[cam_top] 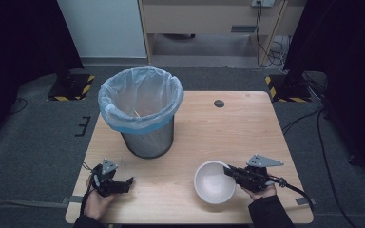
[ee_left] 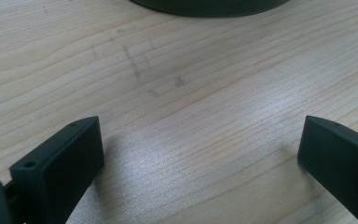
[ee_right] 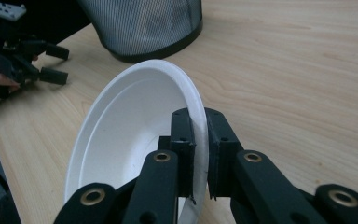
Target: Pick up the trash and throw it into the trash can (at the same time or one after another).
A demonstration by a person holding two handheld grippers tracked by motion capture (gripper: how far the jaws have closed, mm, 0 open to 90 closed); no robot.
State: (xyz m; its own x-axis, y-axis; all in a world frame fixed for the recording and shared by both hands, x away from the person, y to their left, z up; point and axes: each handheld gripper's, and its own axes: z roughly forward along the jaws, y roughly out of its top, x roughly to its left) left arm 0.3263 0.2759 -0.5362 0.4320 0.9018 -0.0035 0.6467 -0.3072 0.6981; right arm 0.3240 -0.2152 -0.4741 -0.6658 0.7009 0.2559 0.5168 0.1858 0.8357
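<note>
I have the round white paper bowl [ee_right: 135, 135] pinched by its rim in my right gripper [ee_right: 198, 154], near right on the wooden table [cam_top: 228, 128]. My left gripper [ee_left: 200, 154] rests spread, holding nothing. The bowl's underside is hidden.

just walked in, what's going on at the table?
A person is working with a handheld gripper in each hand. The right gripper has its fingers shut on the rim of a white bowl, near the table's front edge. The left gripper is open with nothing in it, low over bare wood. A mesh bin with a plastic liner stands behind it.
</note>
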